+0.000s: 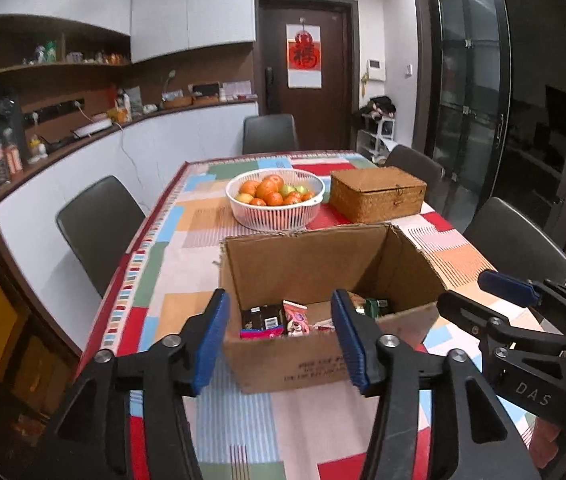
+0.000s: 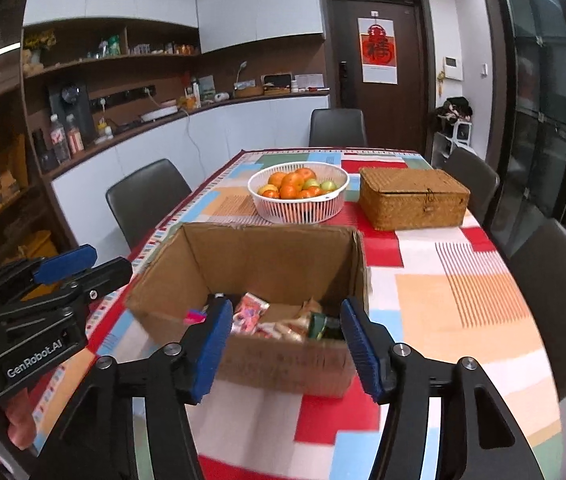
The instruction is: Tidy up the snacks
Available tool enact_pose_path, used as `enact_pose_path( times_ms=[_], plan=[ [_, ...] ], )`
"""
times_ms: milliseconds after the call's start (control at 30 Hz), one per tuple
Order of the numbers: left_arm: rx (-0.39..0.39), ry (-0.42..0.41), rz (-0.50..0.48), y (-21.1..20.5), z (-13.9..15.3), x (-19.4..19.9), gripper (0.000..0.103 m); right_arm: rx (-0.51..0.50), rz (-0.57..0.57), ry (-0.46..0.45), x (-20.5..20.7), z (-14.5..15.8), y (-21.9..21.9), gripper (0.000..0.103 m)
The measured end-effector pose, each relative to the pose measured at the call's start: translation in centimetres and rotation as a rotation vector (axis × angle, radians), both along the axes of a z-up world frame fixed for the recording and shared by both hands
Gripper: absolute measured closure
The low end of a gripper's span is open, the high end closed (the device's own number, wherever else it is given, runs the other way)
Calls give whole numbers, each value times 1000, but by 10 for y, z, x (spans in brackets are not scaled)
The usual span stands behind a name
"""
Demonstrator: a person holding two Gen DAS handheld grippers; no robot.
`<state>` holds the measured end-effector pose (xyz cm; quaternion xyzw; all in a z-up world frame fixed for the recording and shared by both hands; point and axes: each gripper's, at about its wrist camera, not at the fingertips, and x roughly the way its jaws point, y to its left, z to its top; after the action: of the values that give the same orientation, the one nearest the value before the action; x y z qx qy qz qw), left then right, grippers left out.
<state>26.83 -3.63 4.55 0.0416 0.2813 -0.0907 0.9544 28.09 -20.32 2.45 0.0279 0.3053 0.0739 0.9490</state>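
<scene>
Both grippers stand spread and empty, the left gripper (image 1: 281,340) and right gripper (image 2: 285,344) side by side just short of the box (image 1: 315,352). The snacks (image 1: 279,320) lie loose in its bottom. Best to dip one gripper straight in over the near wall, pinching a single packet. Beyond stand the fruit basket (image 1: 275,216) and wicker case (image 1: 377,196).

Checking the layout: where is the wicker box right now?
In both views the wicker box sits shut at the table's far right, beside the fruit basket, behind the cardboard box.
</scene>
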Motion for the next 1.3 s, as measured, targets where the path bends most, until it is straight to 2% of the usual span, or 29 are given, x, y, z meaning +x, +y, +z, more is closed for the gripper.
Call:
enact_pose_path(
  times_ms=[233, 400, 533, 600, 933, 1000, 1300],
  plan=[
    [-18, -13, 34, 13, 0, -55, 38, -25, -31, -53, -57, 7, -1, 38],
    [-16, -12, 40, 16, -5, -84, 33, -82, -64, -105, -95, 12, 4, 27],
    [-15, -42, 41, 19, -5, -108, 20, -102, -70, -120, -120, 13, 8, 23],
    [-7, -59, 50, 20, -5, -118, 18, -100, -84, -123, -129, 13, 8, 21],
    [0, -110, 74, 26, 3, -153, 4, -60, -82, -119, -160, 13, 8, 20],
    [-6, -119, 73, 28, 6, -157, 2, -58, -81, -125, -163, 15, 8, 17],
    [0, -146, 84, 27, 13, -165, 0, -64, -88, -166, -176, 24, 8, 14]
  ],
)
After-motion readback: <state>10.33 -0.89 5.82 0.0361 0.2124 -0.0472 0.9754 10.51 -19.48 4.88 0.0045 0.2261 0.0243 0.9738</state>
